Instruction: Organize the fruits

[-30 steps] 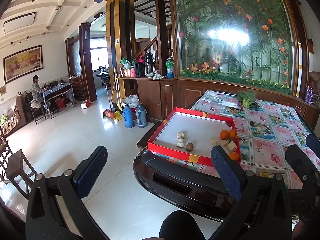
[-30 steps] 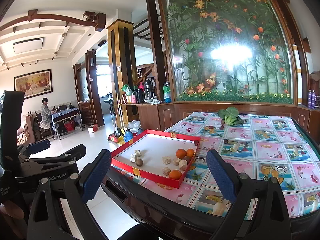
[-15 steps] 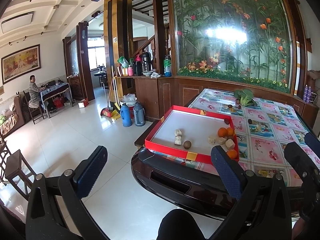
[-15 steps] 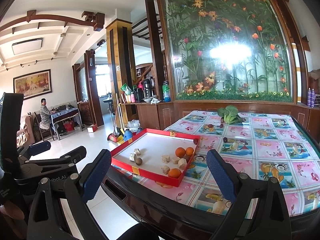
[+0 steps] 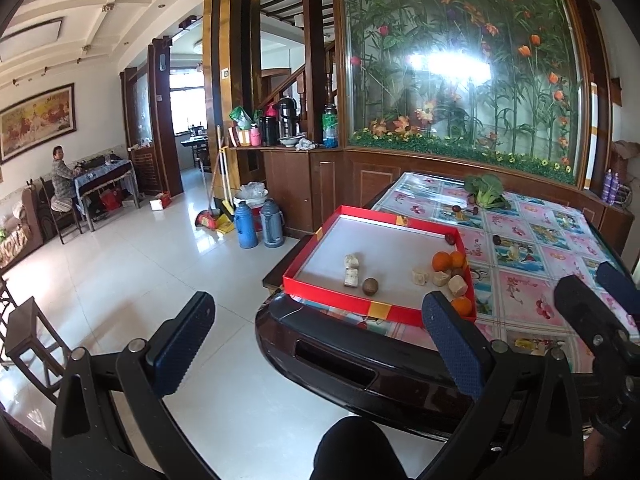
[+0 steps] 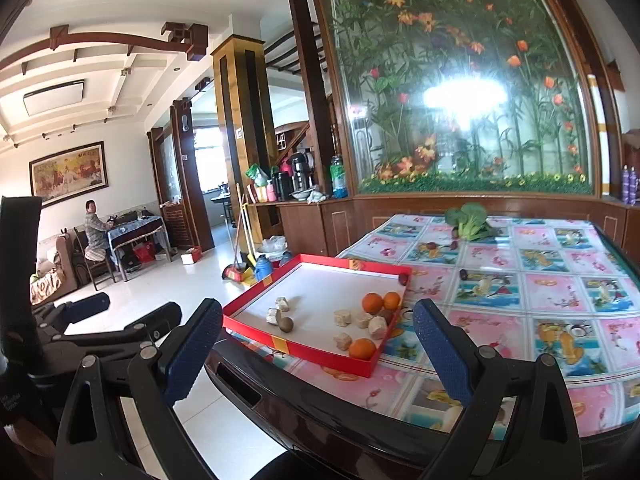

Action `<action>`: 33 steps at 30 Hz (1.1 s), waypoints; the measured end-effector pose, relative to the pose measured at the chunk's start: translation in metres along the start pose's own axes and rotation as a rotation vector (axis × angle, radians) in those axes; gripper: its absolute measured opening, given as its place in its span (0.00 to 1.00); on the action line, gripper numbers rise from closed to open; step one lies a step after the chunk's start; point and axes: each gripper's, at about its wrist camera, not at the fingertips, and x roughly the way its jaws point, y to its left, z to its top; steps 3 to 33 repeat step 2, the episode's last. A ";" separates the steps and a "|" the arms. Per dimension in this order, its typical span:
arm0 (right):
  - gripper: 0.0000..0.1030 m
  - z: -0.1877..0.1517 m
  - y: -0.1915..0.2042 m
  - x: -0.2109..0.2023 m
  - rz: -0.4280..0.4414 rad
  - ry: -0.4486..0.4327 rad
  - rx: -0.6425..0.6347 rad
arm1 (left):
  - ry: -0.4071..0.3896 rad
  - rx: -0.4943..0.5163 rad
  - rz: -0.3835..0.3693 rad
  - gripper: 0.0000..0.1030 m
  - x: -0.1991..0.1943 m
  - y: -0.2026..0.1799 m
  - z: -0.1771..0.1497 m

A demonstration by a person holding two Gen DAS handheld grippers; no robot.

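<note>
A red tray [image 5: 320, 285] [image 6: 256, 326] with a white floor sits at the near left corner of the table. In it lie oranges [image 5: 441, 261] [image 6: 372, 303], a brown round fruit [image 5: 370, 286] [image 6: 285, 324] and several pale chunks [image 5: 352, 276] [image 6: 376, 326]. Small dark fruits [image 5: 497, 239] [image 6: 463, 273] lie loose on the cloth beyond the tray. My left gripper [image 5: 316, 342] is open and empty, held off the table's near edge. My right gripper [image 6: 318, 354] is open and empty, just right of it.
A green leafy vegetable [image 5: 486, 190] [image 6: 470, 220] lies at the table's far side. The table [image 6: 540, 304] has a flowered cloth and a dark raised rim [image 5: 360, 364]. Thermos flasks [image 5: 256, 229] stand on the tiled floor to the left. A person [image 5: 62, 178] sits far left.
Both grippers have drifted slightly; the tray sits a little higher and farther in the views. Both stay open and empty.
</note>
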 end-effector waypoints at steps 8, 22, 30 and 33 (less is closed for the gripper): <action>0.94 0.002 -0.004 0.007 0.008 0.013 0.013 | 0.005 0.000 -0.005 1.00 0.006 -0.001 0.000; 0.94 0.002 -0.004 0.007 0.008 0.013 0.013 | 0.005 0.000 -0.005 1.00 0.006 -0.001 0.000; 0.94 0.002 -0.004 0.007 0.008 0.013 0.013 | 0.005 0.000 -0.005 1.00 0.006 -0.001 0.000; 0.94 0.002 -0.004 0.007 0.008 0.013 0.013 | 0.005 0.000 -0.005 1.00 0.006 -0.001 0.000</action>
